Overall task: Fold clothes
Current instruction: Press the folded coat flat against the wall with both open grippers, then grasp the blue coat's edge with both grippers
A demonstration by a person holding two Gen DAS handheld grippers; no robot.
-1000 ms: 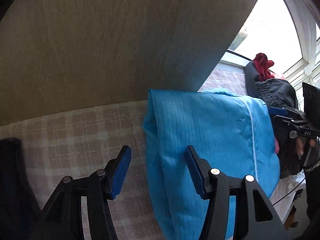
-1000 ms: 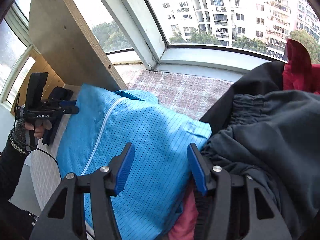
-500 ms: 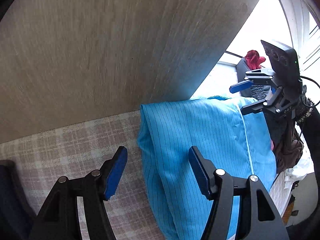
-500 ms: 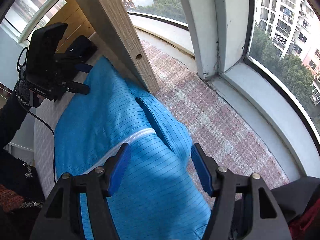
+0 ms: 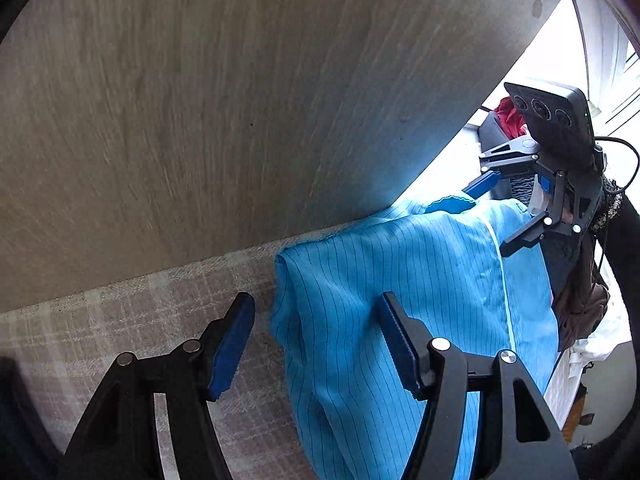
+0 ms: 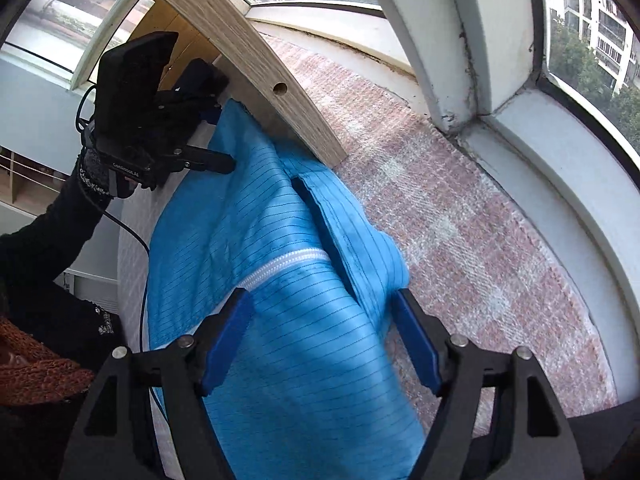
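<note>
A folded blue pinstriped jacket (image 5: 404, 304) with a white zipper (image 6: 286, 263) is lying on a pinkish plaid cushion (image 6: 472, 240) that covers a bay-window seat, its far edge pressed up against a wood-grain panel (image 5: 224, 96) standing on the cushion.

The left gripper (image 5: 316, 340) is hovering low over the jacket's left end, pointing toward the panel, with its jaws spread wide and nothing between the blue pads: the left pad (image 5: 232, 346) is hanging over bare cushion, and the right pad (image 5: 394, 344) is sitting over the blue cloth. From the right wrist view the same gripper (image 6: 216, 140) is appearing at the far end of the jacket, held by a hand in a dark knitted cuff (image 6: 94, 172) and black sleeve, with its lower finger stretched across the fabric; whether it is touching the cloth cannot be told.

The right gripper (image 6: 322, 338) is angling down over the jacket's other end, near the collar fold, and its jaws are also standing wide apart, straddling the zipper without clamping anything. In the left wrist view it (image 5: 500, 216) is leaning in from the right, its fingers splayed above the collar edge.

A heap of dark and red clothes (image 5: 508, 120) is sitting beyond the jacket by the window.
</note>
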